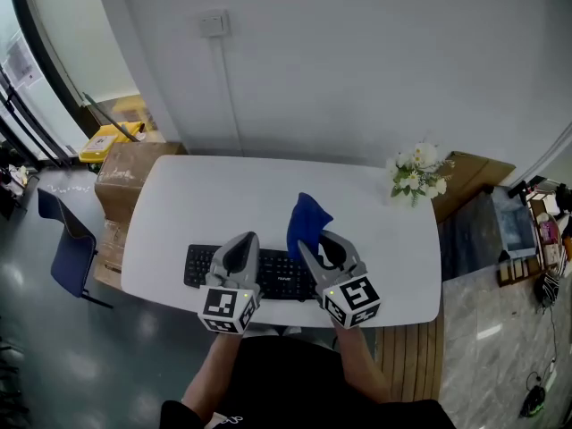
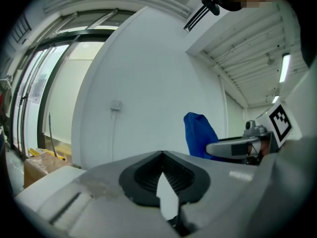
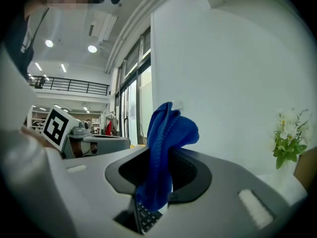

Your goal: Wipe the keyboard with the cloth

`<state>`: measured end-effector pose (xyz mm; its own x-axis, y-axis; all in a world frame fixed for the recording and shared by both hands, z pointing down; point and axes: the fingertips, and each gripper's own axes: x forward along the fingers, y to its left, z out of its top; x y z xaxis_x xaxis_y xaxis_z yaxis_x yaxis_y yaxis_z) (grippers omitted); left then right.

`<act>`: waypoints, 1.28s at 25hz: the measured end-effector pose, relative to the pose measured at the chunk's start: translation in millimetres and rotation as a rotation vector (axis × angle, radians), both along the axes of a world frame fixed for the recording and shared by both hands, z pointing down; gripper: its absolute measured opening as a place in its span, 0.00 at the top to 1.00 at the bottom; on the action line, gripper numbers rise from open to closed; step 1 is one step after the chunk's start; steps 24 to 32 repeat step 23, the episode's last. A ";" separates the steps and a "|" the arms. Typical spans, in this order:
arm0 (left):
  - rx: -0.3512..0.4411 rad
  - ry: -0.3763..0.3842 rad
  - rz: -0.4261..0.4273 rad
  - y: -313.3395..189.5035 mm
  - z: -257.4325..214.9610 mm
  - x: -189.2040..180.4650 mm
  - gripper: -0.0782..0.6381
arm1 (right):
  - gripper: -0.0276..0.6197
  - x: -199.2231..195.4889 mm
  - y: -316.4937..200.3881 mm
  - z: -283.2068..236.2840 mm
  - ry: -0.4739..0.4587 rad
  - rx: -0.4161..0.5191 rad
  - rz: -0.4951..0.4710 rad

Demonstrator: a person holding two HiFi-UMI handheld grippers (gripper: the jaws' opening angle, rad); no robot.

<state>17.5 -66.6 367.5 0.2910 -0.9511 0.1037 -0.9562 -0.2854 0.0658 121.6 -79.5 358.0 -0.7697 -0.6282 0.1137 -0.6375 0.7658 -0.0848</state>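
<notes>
A black keyboard (image 1: 201,267) lies near the front edge of the white table (image 1: 214,199). My right gripper (image 1: 310,244) hovers over the keyboard's right half, shut on a blue cloth (image 1: 307,220) that sticks up past its jaws. In the right gripper view the cloth (image 3: 166,138) fills the space between the jaws, and a few keys of the keyboard (image 3: 145,217) show below. My left gripper (image 1: 243,241) hangs over the keyboard's middle, jaws shut with nothing between them. From the left gripper view its tips (image 2: 162,153) meet, and the cloth (image 2: 198,133) stands to the right.
A small bunch of white flowers (image 1: 417,172) stands at the table's far right corner. Left of the table are a cardboard box (image 1: 125,172) and a blue chair (image 1: 64,238). A white wall with a socket (image 1: 213,23) runs behind the table.
</notes>
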 end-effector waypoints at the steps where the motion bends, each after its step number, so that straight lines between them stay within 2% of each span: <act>1: 0.002 -0.002 0.000 0.1 -0.5 0.3 0.90 | 0.78 -0.7 0.5 -0.5 0.002 0.004 -0.001; 32: -0.037 -0.016 0.052 -3.1 6.0 20.0 0.90 | 0.78 14.6 3.6 4.6 0.023 0.001 0.015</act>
